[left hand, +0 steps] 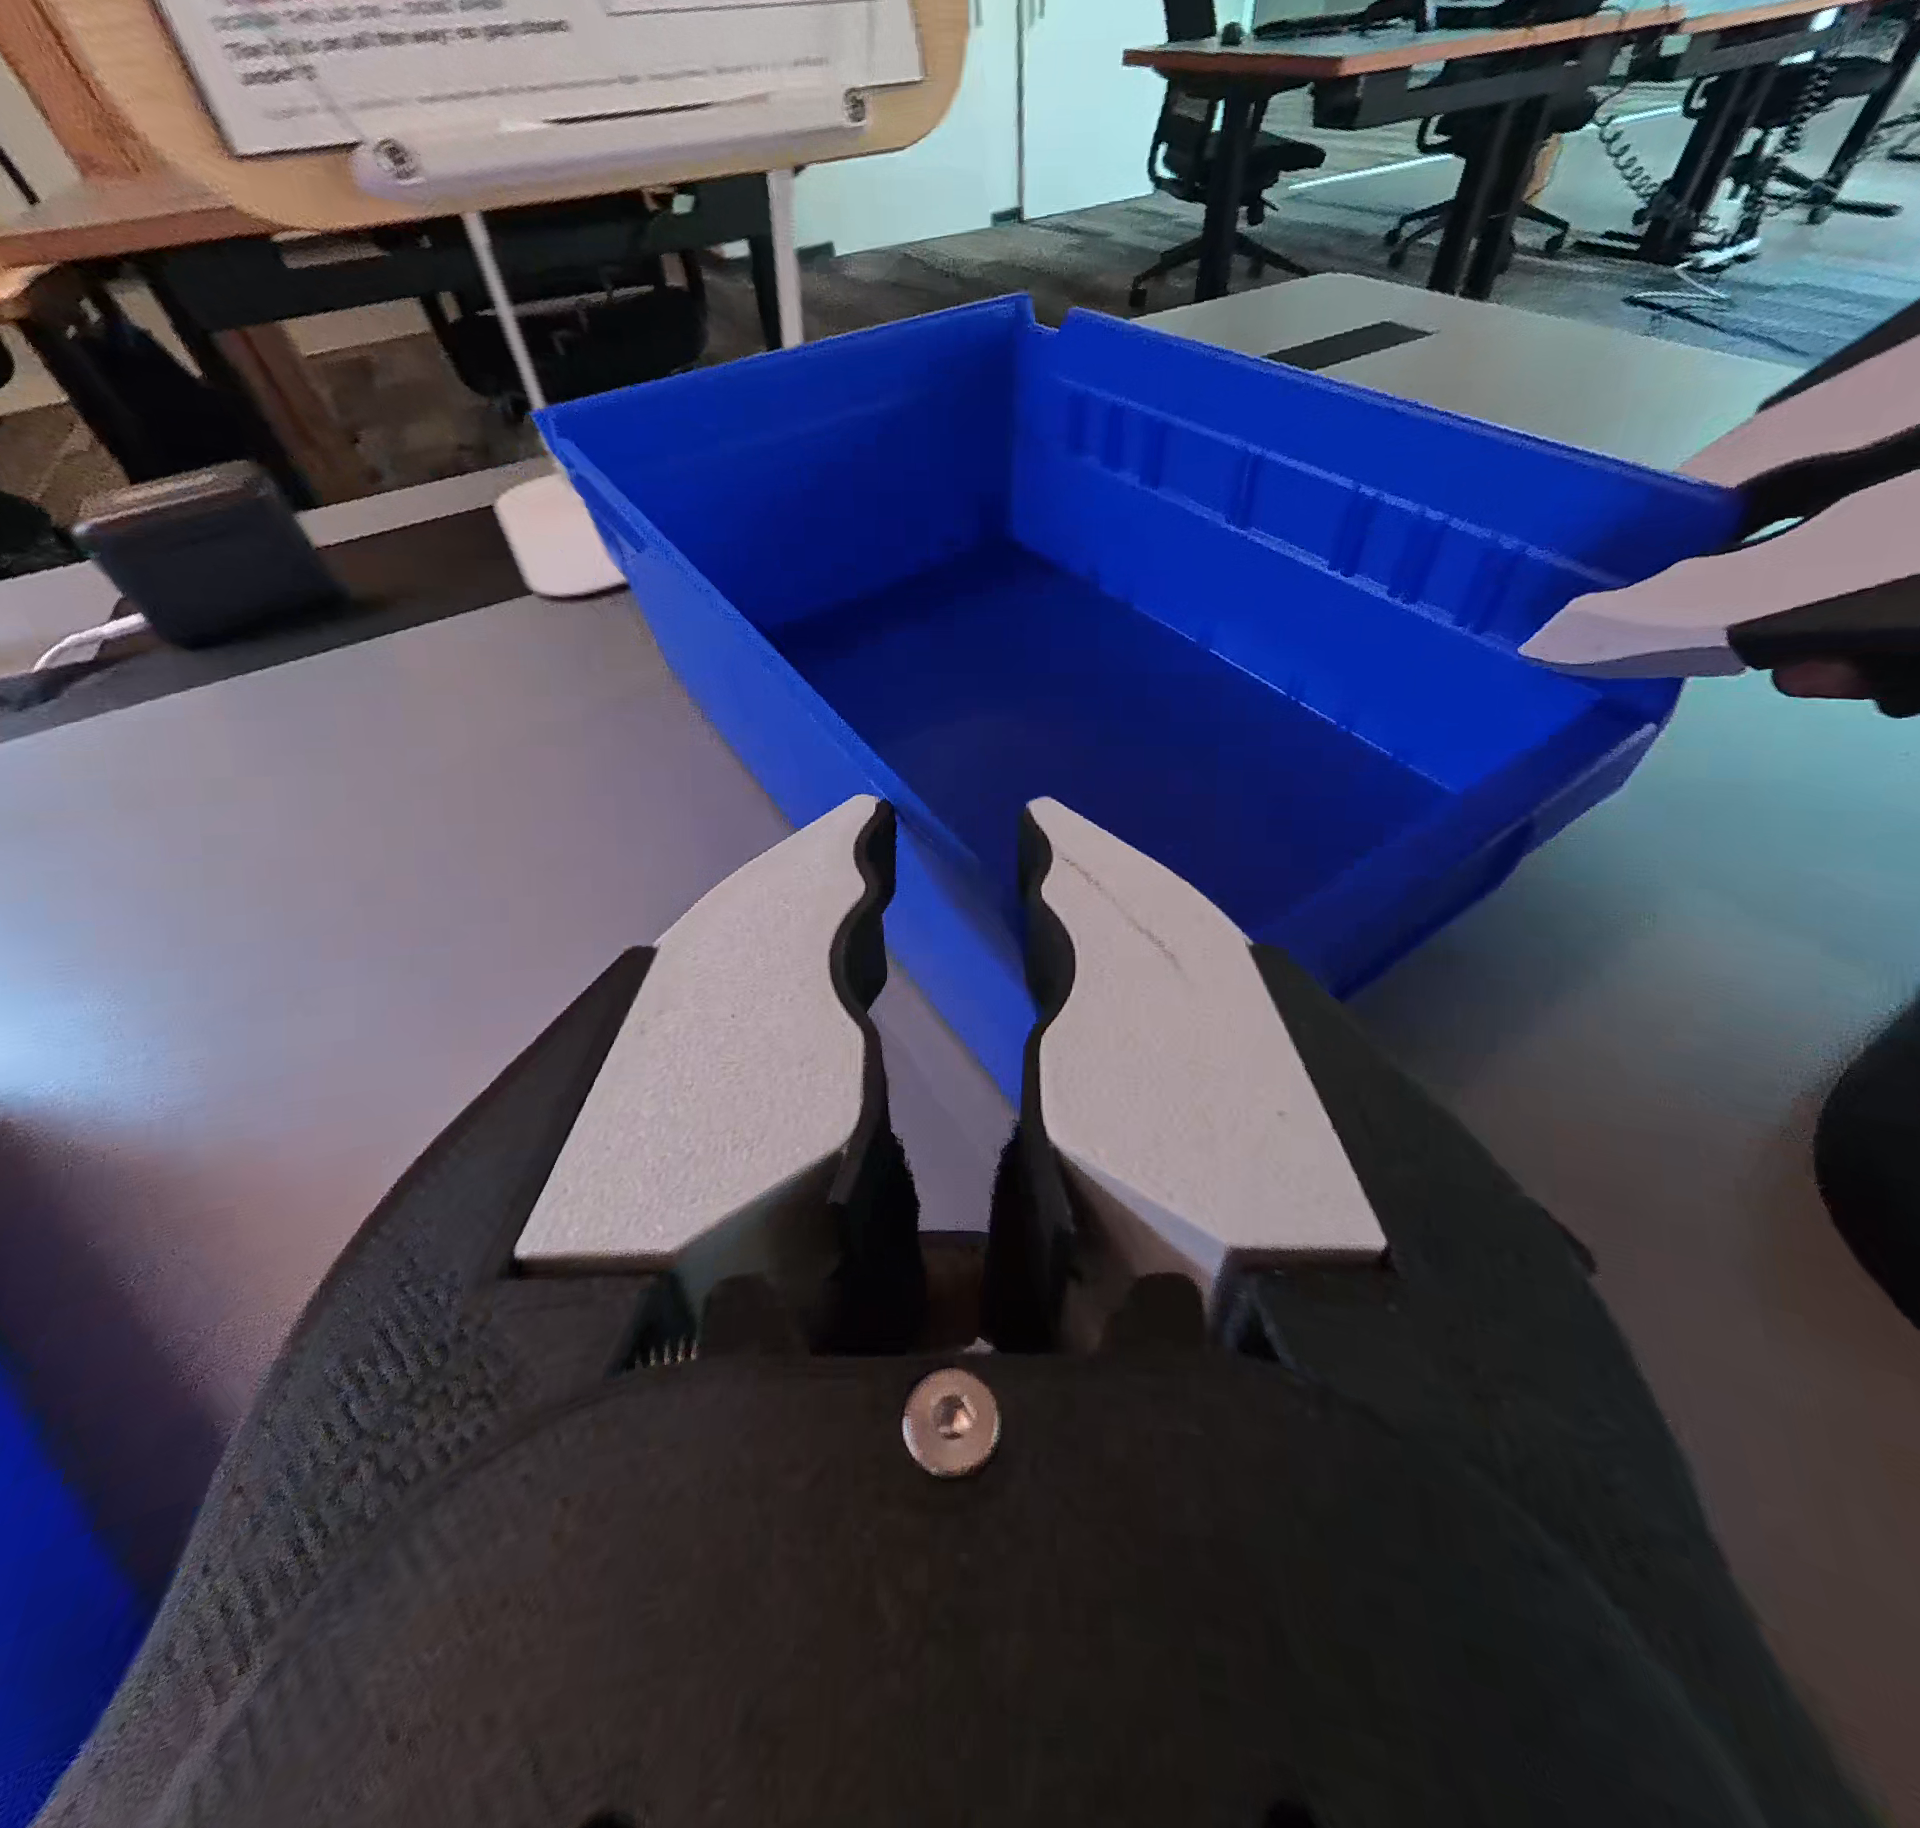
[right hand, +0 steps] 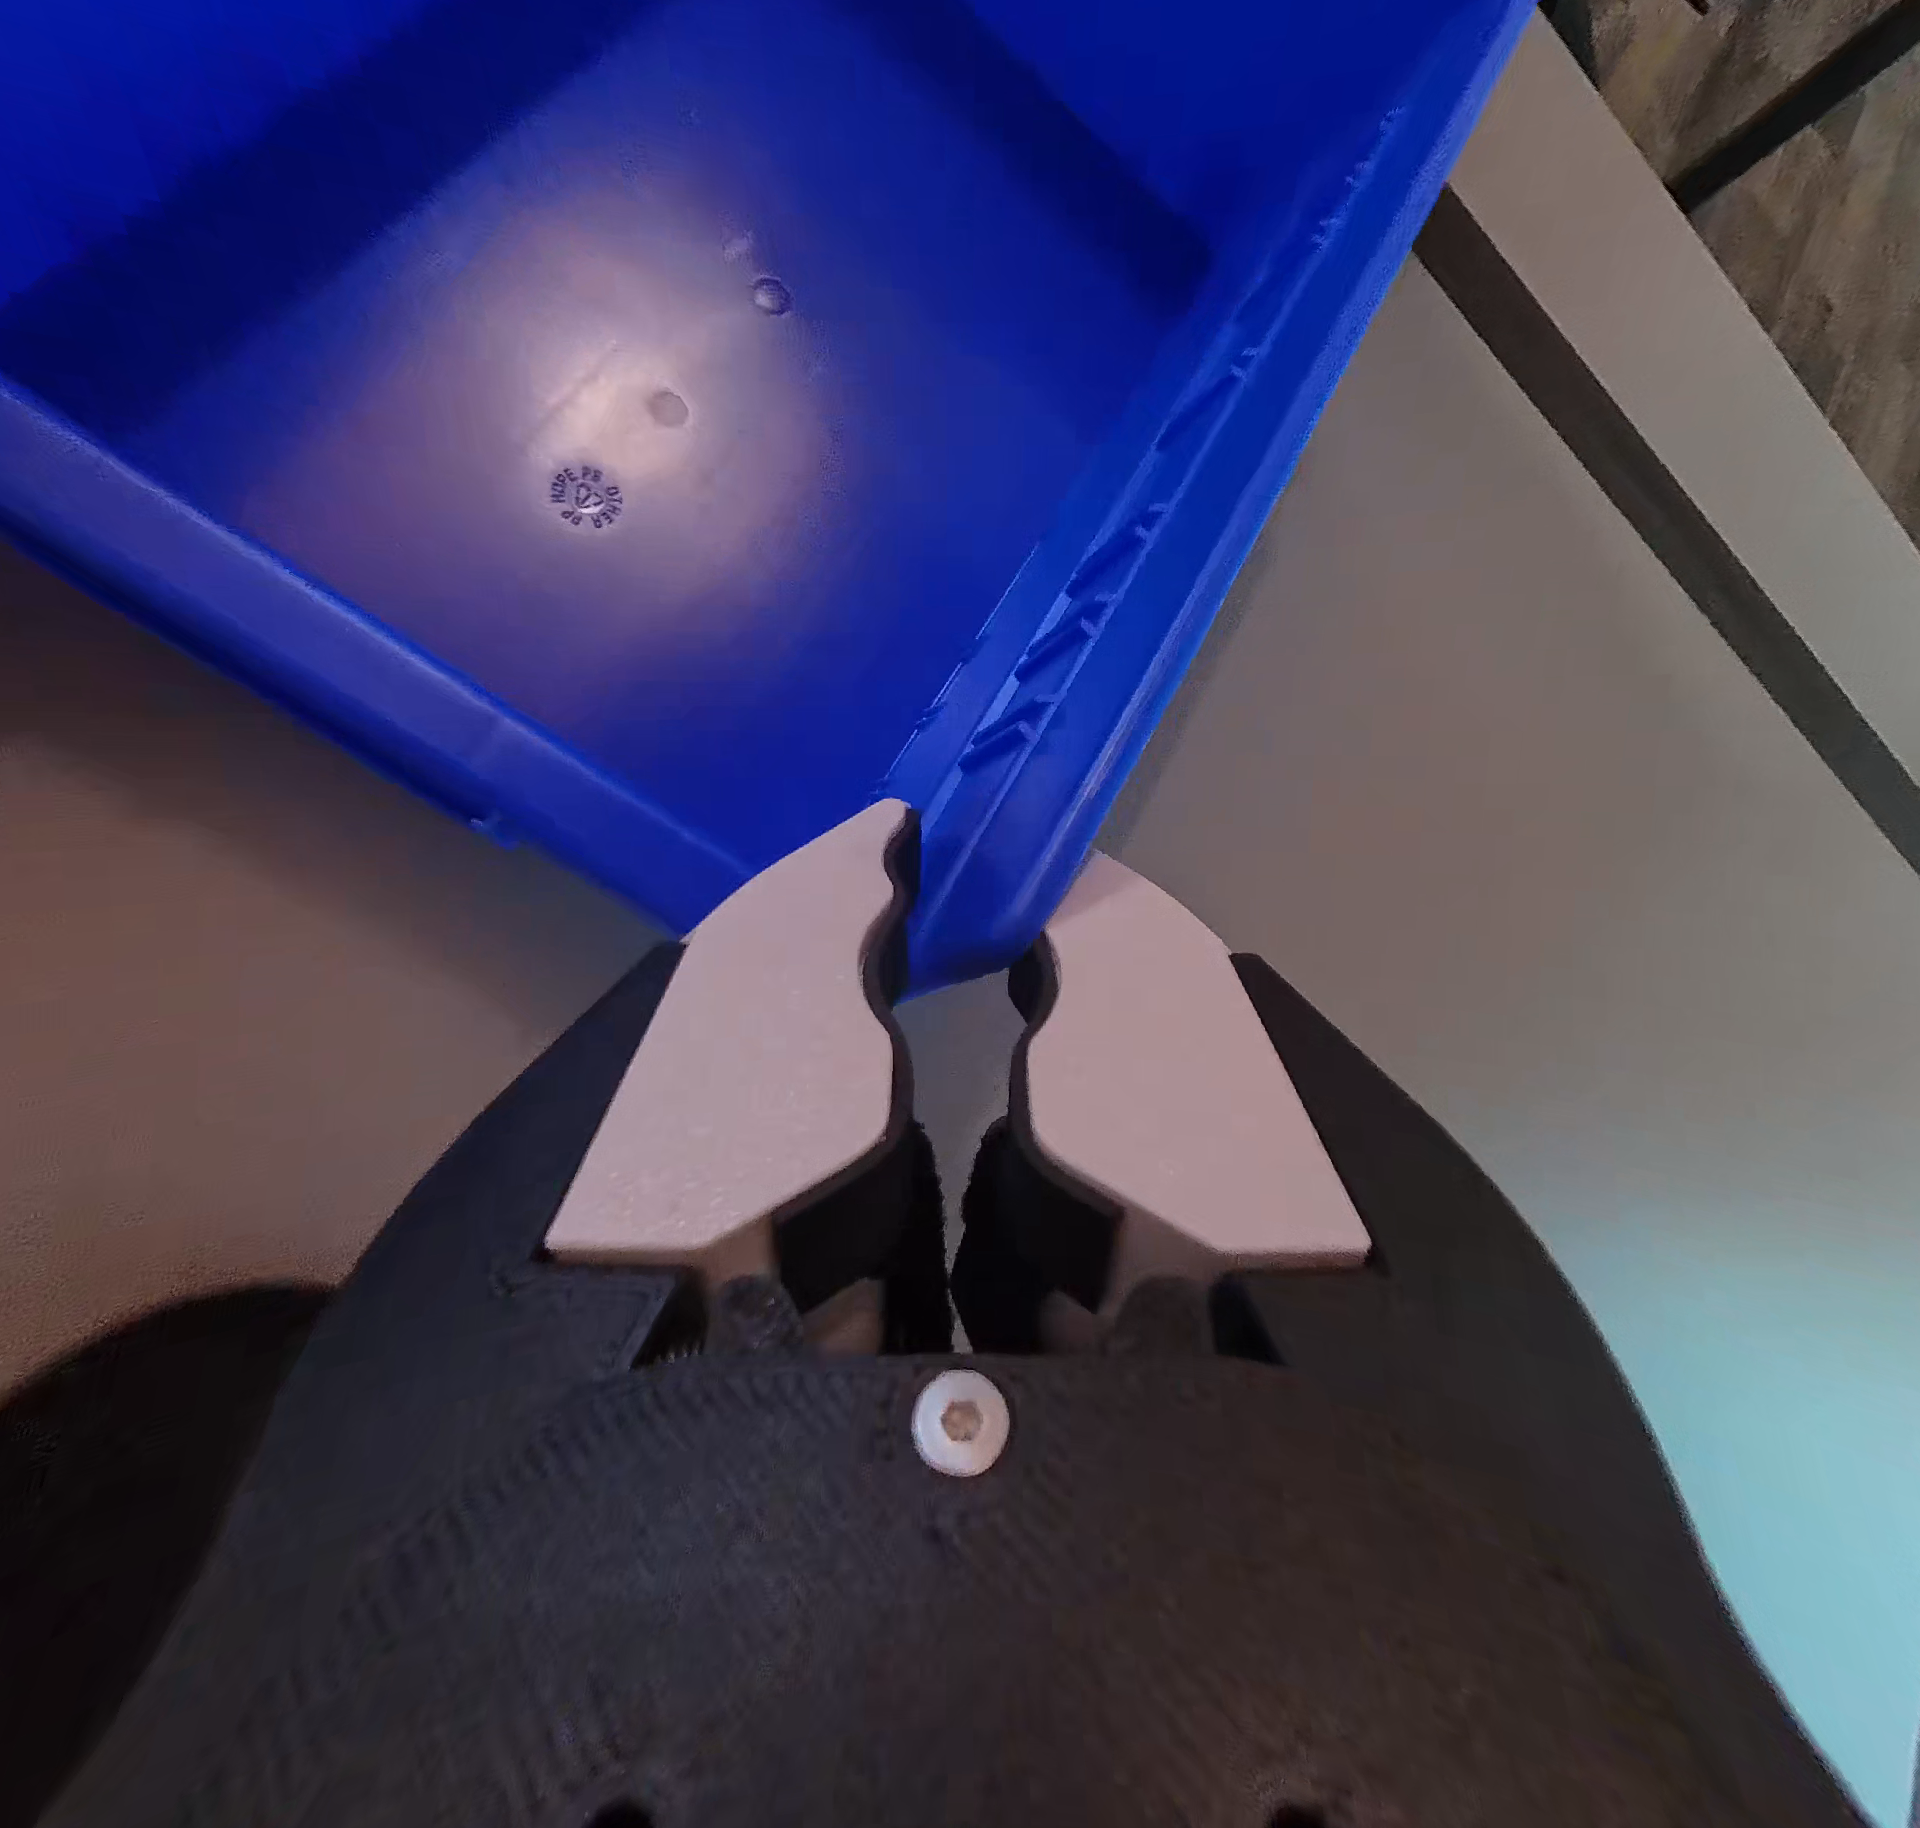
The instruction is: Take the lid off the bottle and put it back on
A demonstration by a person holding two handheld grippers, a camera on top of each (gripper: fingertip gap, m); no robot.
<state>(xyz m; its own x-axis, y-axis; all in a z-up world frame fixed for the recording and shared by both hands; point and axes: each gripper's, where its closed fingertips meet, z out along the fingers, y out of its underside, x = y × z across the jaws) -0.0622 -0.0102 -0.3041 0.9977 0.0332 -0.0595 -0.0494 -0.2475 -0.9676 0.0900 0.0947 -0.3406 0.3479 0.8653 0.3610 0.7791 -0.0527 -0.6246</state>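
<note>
A blue bin (left hand: pixel 1091 635) is sitting mid-frame on the grey table (left hand: pixel 364 843); its floor is carrying a small moulded stamp. No bottle or lid is showing. The right gripper (right hand: pixel 971 905) is clamping the bin's corner rim. The left gripper (left hand: pixel 956 843) is hovering slightly parted, holding nothing. A blurred printed sign (left hand: pixel 520 22) is standing at upper left.
</note>
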